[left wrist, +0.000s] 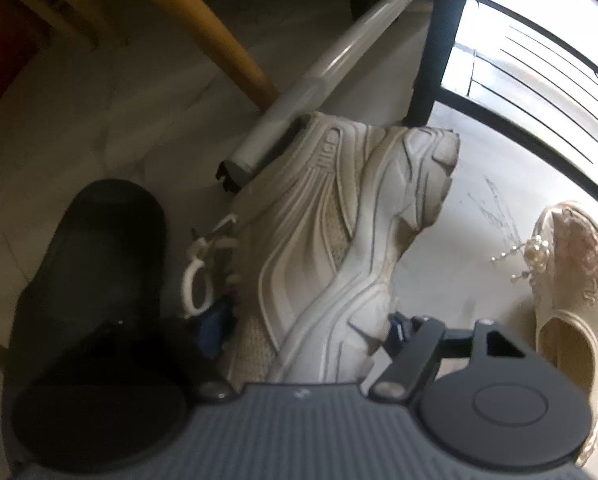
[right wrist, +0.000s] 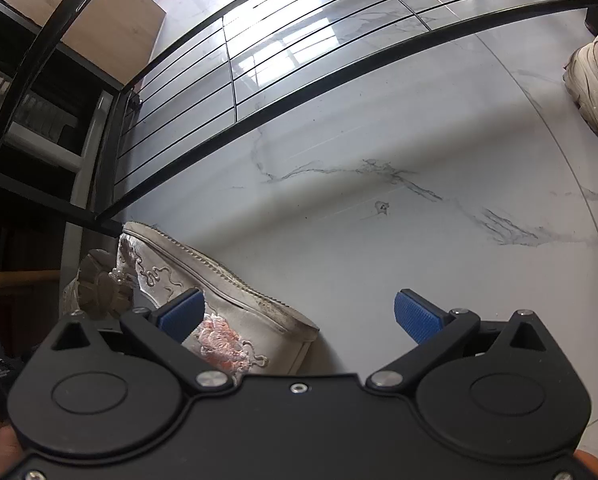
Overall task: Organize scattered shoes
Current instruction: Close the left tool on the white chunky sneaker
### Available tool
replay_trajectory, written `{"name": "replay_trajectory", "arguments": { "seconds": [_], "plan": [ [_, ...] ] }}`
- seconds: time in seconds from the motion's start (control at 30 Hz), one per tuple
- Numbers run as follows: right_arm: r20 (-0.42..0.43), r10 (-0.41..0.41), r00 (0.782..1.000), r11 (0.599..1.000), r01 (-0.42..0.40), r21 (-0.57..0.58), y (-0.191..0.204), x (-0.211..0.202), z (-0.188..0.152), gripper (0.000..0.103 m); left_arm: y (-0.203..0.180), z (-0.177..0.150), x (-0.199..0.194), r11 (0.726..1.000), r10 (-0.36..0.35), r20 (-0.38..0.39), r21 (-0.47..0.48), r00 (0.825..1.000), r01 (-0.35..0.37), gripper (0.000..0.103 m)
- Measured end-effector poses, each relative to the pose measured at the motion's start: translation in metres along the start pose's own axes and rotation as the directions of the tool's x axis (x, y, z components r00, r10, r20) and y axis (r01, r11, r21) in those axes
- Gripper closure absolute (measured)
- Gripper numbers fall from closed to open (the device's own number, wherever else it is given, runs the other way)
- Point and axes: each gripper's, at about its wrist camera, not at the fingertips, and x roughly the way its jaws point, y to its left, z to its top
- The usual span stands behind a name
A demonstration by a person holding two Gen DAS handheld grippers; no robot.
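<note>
In the left wrist view my left gripper (left wrist: pixel 307 330) is shut on a chunky white sneaker (left wrist: pixel 331 232), gripping it near the toe end, sole to the right, heel pointing away. An embroidered cream slipper (left wrist: pixel 571 280) with pearl trim lies on the floor to the right. In the right wrist view my right gripper (right wrist: pixel 299 314) is open and empty; its left pad (right wrist: pixel 181 314) hangs over an embroidered slipper (right wrist: pixel 219 304) lying on its side at lower left. Another white sneaker (right wrist: pixel 595 76) sits at the far right edge.
A black wire shoe rack (right wrist: pixel 283 64) stands low over the marble floor (right wrist: pixel 379 216). In the left wrist view there are a yellow wooden chair leg (left wrist: pixel 203 28), a grey metal bar (left wrist: pixel 327 64), a black post (left wrist: pixel 439 40) and a black slipper (left wrist: pixel 99 272).
</note>
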Motion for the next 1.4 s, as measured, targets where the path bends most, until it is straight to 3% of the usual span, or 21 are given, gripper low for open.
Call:
{"name": "replay_trajectory", "arguments": {
  "seconds": [0.33,0.53,0.63,0.73,0.83,0.9,0.97,1.07,1.13,1.2,1.23,1.3,1.4],
  "plan": [
    [-0.002,0.008,1.0,1.0,-0.008,0.002,0.001,0.0,0.0,0.0,0.001,0.001,-0.049,0.998,-0.038,0.104,-0.042,0.994,0.042,0.033],
    [0.009,0.056,0.998,0.998,-0.056,0.01,0.008,-0.013,-0.004,0.0,0.003,-0.001,-0.08,0.996,-0.034,0.147,-0.076,0.989,0.045,0.033],
    [0.031,0.077,0.997,0.997,-0.077,0.017,0.01,-0.022,-0.006,0.0,0.008,-0.004,-0.096,0.989,-0.061,0.158,-0.126,0.985,0.082,0.033],
    [0.039,0.086,0.996,0.996,-0.087,0.026,0.011,-0.026,-0.006,0.0,0.004,-0.008,-0.112,0.99,-0.04,0.201,-0.121,0.979,0.066,0.034],
    [0.048,0.089,0.995,0.996,-0.09,0.027,0.012,-0.028,-0.007,0.0,-0.003,-0.014,-0.125,0.995,0.0,0.258,-0.096,0.966,0.025,0.047],
    [0.054,0.085,0.995,0.996,-0.087,0.025,0.012,-0.029,-0.007,0.0,-0.011,-0.018,-0.135,0.998,0.015,0.319,-0.065,0.948,0.006,0.069],
    [0.054,0.077,0.996,0.997,-0.079,0.025,0.012,-0.028,-0.007,0.0,-0.017,-0.018,-0.141,0.999,0.013,0.333,-0.04,0.943,0.0,0.07],
    [0.061,0.071,0.996,0.997,-0.073,0.028,0.01,-0.029,-0.007,0.0,-0.007,-0.023,-0.132,0.984,-0.125,0.23,-0.095,0.965,0.15,0.071],
    [0.064,0.072,0.995,0.997,-0.075,0.035,0.008,-0.03,-0.008,0.0,-0.003,-0.023,-0.13,0.976,-0.188,0.217,-0.066,0.958,0.207,0.069],
    [0.064,0.074,0.995,0.996,-0.077,0.043,0.006,-0.03,-0.008,0.0,-0.002,-0.02,-0.134,0.971,-0.227,0.204,-0.031,0.952,0.238,0.056],
    [0.061,0.071,0.996,0.996,-0.074,0.047,0.005,-0.029,-0.007,0.0,0.0,-0.019,-0.136,0.962,-0.26,0.197,-0.027,0.945,0.271,0.043],
    [0.055,0.066,0.996,0.996,-0.069,0.056,0.003,-0.026,-0.006,0.0,0.004,-0.018,-0.139,0.951,-0.294,0.192,-0.04,0.936,0.307,0.034],
    [0.04,0.065,0.997,0.996,-0.067,0.054,0.003,-0.021,-0.005,0.0,0.011,-0.017,-0.142,0.938,-0.324,0.184,-0.062,0.928,0.34,0.032]
  ]
}}
